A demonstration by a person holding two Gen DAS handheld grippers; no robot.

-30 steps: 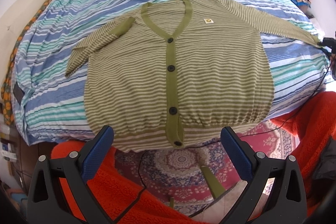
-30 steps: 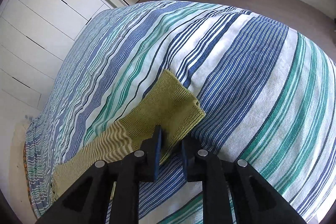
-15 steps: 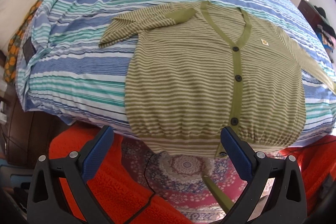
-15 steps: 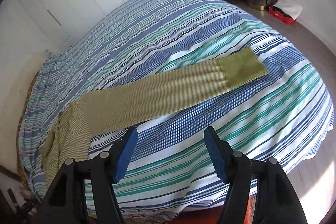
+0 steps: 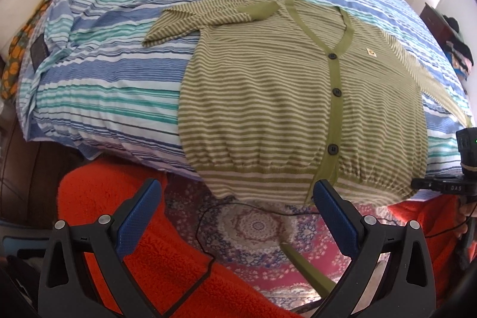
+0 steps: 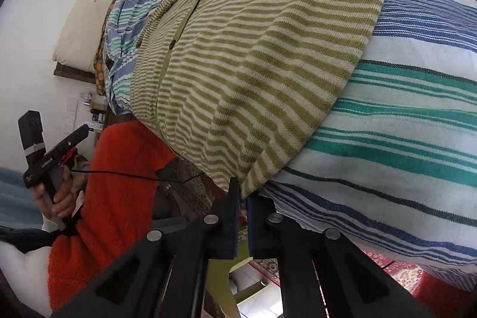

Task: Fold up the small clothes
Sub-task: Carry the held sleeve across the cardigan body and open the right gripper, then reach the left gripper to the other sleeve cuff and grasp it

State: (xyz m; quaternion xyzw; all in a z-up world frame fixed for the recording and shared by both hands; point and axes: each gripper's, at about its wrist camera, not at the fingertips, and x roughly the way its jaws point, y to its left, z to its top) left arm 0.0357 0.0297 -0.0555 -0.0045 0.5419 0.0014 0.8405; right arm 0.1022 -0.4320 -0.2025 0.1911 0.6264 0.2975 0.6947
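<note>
The cardigan [image 5: 268, 97], green and cream striped with a solid green button band, lies face up and buttoned on the bed [image 5: 98, 70], its hem hanging over the near edge. One sleeve is folded in across the chest, its green cuff resting by the neckline; the other sleeve runs out flat toward the far right of the striped cover.

The right gripper [image 6: 242, 192] has its fingers drawn fully together at the hem's lower corner, right at the edge of the knit where it drapes off the mattress. The cloth meets the fingertips there, and a bit of hem seems pinched between them, though the exact bite is hard to see.

The left gripper [image 5: 237, 216] hangs below the hem with its blue-padded fingers spread wide and nothing between them, over a patterned rug [image 5: 256, 228].

The person stands at the bed's edge in a fuzzy orange-red garment [image 5: 125, 213]; a thin black cable [image 5: 208, 228] trails across the rug.
</note>
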